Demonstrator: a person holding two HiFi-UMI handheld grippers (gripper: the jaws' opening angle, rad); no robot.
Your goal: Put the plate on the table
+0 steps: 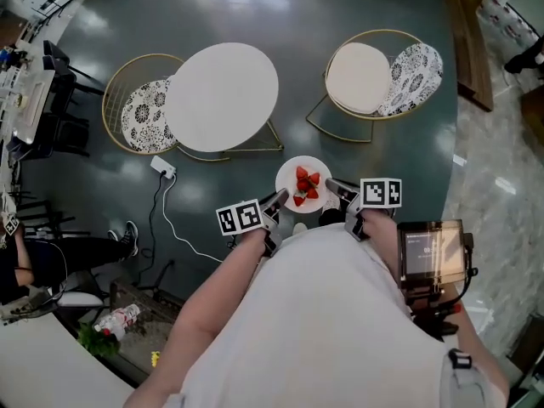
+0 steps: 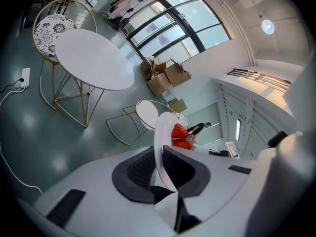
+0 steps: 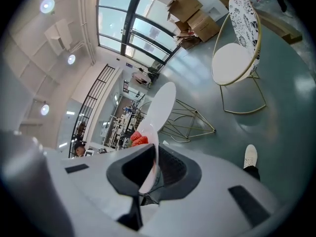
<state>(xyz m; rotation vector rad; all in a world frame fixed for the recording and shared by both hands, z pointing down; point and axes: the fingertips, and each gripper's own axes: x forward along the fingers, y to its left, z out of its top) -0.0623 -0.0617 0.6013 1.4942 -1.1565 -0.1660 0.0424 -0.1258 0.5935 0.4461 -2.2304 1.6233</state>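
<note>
A small white plate (image 1: 293,195) carrying red strawberries (image 1: 305,185) hangs in the air in front of the person, over the dark floor. My left gripper (image 1: 279,202) is shut on the plate's left rim (image 2: 160,147), and my right gripper (image 1: 333,189) is shut on its right rim (image 3: 148,169). Strawberries (image 2: 180,135) show beyond the left jaws and strawberries (image 3: 139,139) beyond the right jaws. The round white table (image 1: 223,97) stands ahead and to the left, apart from the plate; it also shows as the table (image 2: 94,58) in the left gripper view and the table (image 3: 161,107) in the right gripper view.
A gold wire chair with a patterned cushion (image 1: 143,113) stands left of the table, partly under it. Another chair (image 1: 376,76) with a white seat stands ahead on the right. A power strip and white cable (image 1: 164,169) lie on the floor. Furniture lines the left side.
</note>
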